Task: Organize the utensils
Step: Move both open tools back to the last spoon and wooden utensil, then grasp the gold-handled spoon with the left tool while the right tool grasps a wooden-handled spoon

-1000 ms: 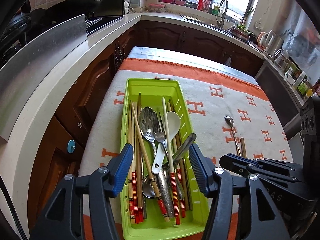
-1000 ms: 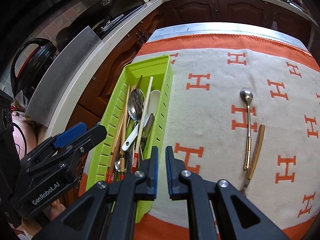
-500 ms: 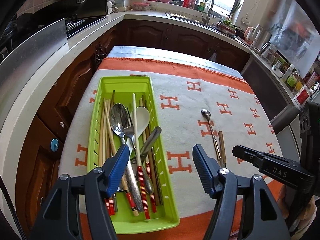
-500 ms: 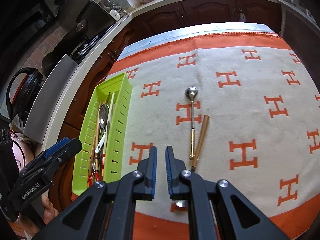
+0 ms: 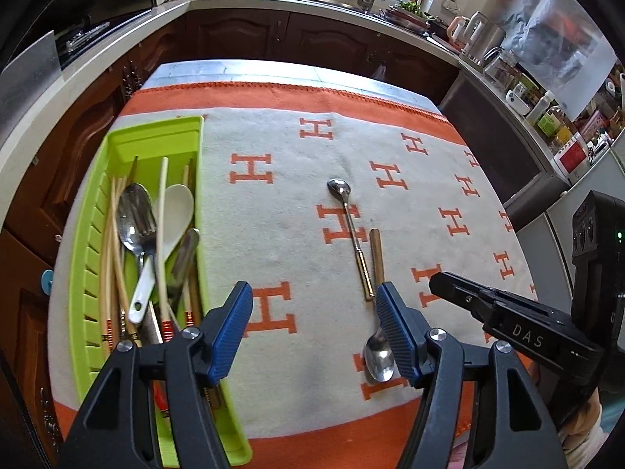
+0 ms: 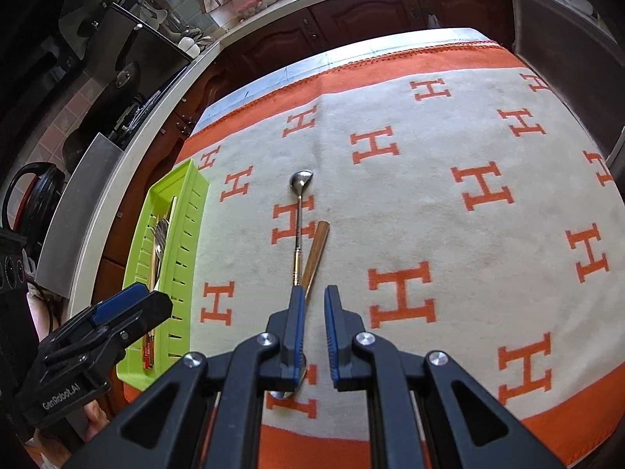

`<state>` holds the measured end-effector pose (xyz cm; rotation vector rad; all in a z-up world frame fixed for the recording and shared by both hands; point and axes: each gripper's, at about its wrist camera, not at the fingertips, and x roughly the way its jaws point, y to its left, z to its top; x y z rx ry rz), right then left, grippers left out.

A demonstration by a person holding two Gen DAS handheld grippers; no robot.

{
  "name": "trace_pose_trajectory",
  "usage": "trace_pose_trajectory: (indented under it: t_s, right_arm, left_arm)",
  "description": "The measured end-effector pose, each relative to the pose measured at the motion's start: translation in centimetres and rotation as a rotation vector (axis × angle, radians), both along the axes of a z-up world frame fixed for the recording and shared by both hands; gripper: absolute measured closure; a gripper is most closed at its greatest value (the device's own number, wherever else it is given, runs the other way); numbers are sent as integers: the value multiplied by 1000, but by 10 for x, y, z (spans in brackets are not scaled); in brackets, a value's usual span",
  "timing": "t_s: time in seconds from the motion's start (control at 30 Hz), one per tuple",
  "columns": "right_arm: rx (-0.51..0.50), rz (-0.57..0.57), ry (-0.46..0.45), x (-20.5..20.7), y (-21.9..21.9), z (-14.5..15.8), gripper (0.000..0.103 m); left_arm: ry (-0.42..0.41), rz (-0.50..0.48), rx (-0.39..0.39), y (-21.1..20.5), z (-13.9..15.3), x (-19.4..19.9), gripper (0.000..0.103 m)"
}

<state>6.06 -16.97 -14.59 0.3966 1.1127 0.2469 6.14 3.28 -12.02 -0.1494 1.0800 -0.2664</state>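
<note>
A green utensil tray (image 5: 154, 136) (image 6: 183, 211) on the table's left holds several chopsticks, spoons and a white spoon (image 5: 172, 219). Two spoons lie loose on the cloth: a slim steel one with a gold handle (image 5: 351, 234) (image 6: 299, 215), bowl far, and a wooden-handled one (image 5: 377, 269) (image 6: 316, 250), bowl near. My left gripper (image 5: 312, 336) is open and empty above the cloth, right of the tray. My right gripper (image 6: 314, 328) is empty, its jaws a narrow gap apart, just above the wooden-handled spoon; it also shows in the left wrist view (image 5: 508, 312).
A white cloth with orange H marks and an orange border (image 5: 273, 211) covers the table. Dark wooden cabinets and a pale counter (image 5: 273, 0) run along the left and far sides. A sink, bottles and kettles stand on the far and right counters.
Both grippers have moved right, away from the tray and toward the two loose spoons. The right gripper's jaws have parted slightly. Nothing was picked up.
</note>
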Motion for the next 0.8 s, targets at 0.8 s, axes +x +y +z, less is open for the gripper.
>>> trace_pose_trajectory:
  t_s: [0.8]
  right_arm:
    - [102,-12,55,32,-46,-45,93]
  left_arm:
    - [135,3,3,-66,-69,126,67]
